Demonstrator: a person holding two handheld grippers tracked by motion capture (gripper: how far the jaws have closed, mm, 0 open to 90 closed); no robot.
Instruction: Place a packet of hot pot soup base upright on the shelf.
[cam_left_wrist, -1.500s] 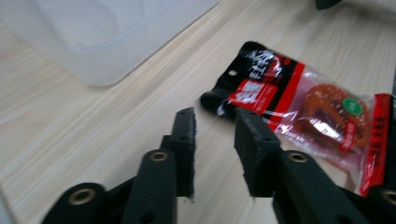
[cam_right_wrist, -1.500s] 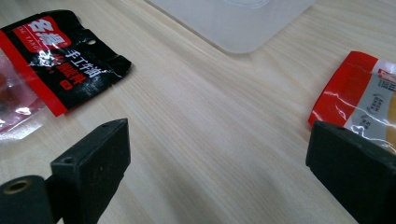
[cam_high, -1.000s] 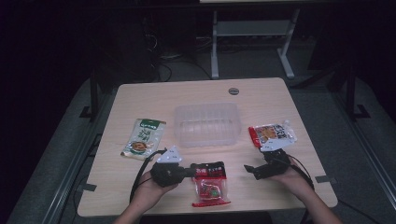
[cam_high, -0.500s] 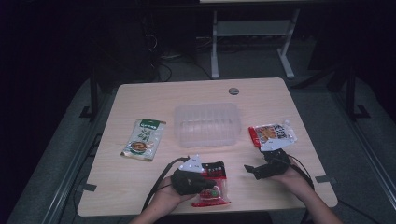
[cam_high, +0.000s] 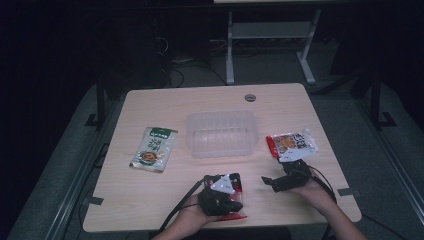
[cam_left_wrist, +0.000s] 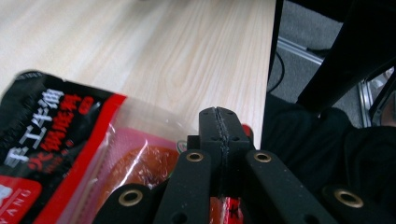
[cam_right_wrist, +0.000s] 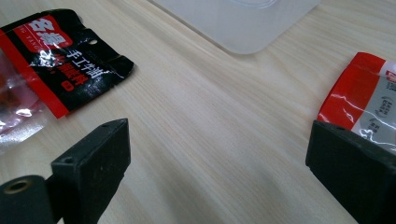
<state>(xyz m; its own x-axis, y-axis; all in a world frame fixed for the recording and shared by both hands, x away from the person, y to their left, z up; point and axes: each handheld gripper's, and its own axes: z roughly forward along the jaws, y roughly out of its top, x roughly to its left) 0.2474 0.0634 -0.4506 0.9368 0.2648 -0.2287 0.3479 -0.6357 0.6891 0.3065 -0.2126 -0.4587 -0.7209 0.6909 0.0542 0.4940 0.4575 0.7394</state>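
A red and black snack packet (cam_high: 239, 190) with a clear window lies near the table's front edge. My left gripper (cam_high: 234, 204) hovers low over it with its jaws pressed flat together and nothing between them. In the left gripper view the packet (cam_left_wrist: 70, 140) spreads out under the closed jaws of that gripper (cam_left_wrist: 218, 116). My right gripper (cam_high: 270, 182) rests to the packet's right, open. The right gripper view shows its jaws (cam_right_wrist: 219, 154) wide apart over bare wood, with the packet (cam_right_wrist: 51, 60) to their left.
A clear plastic container (cam_high: 221, 132) stands at the table's middle. A red and white packet (cam_high: 292, 144) lies just beyond my right gripper. A green packet (cam_high: 154, 149) lies at the left. The table's front edge (cam_left_wrist: 271, 70) is close to my left gripper.
My left hand has moved right along the front edge and lowered over the red and black packet, covering most of it. The right gripper has stayed put.
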